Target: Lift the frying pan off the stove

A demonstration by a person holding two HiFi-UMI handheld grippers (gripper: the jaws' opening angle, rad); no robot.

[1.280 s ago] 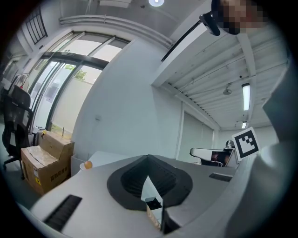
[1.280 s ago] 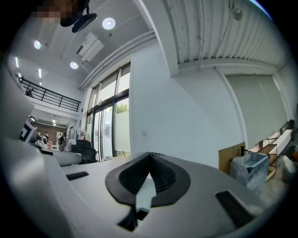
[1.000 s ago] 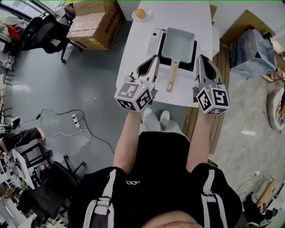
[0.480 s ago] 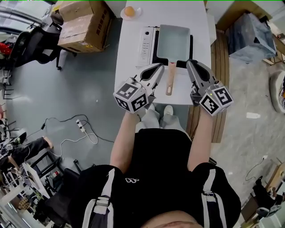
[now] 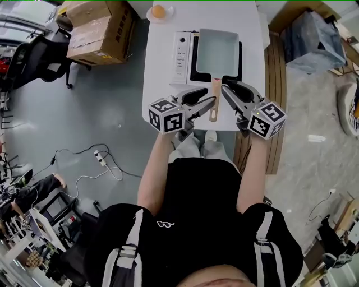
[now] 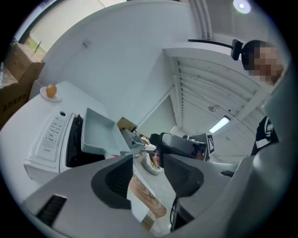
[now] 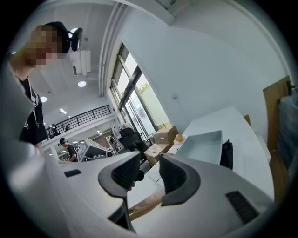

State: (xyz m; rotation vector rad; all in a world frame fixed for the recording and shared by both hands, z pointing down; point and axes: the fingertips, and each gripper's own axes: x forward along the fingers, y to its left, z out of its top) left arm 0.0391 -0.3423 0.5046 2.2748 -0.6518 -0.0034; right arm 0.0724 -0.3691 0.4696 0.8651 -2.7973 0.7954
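1. Both grippers have dropped from in front of the person's chest to the near half of the white table point(image 5: 162, 95). They have also swung inward, so that they now flank the wooden handle point(image 5: 213, 114) of the rectangular frying pan point(image 5: 217, 51).
2. The left gripper point(image 5: 203, 102) has just been opening and its jaws now stand wide apart. In the left gripper view the handle shows low in the gap, with neither pad pressing on it.
3. The right gripper point(image 5: 229, 89) has just been opening too, to a narrower gap. Its own view shows the handle below and beyond the jaws, and nothing is clamped.
4. The pan sits on the black top of the stove point(image 5: 182, 56) at mid-table. Its handle points toward the near edge.
5. I judge this to be the approach to the grasp. The lift has not begun, and a grip on the handle is the next thing needed.
6. In the head view the gripper bodies cover their own tips, so I cannot tell how close the pads are to the wood.
7. The handle's near end is cut off low in both gripper views.
8. The far edge of the table runs out of the head view just past the egg on a small plate point(image 5: 159, 11) at the far left corner.
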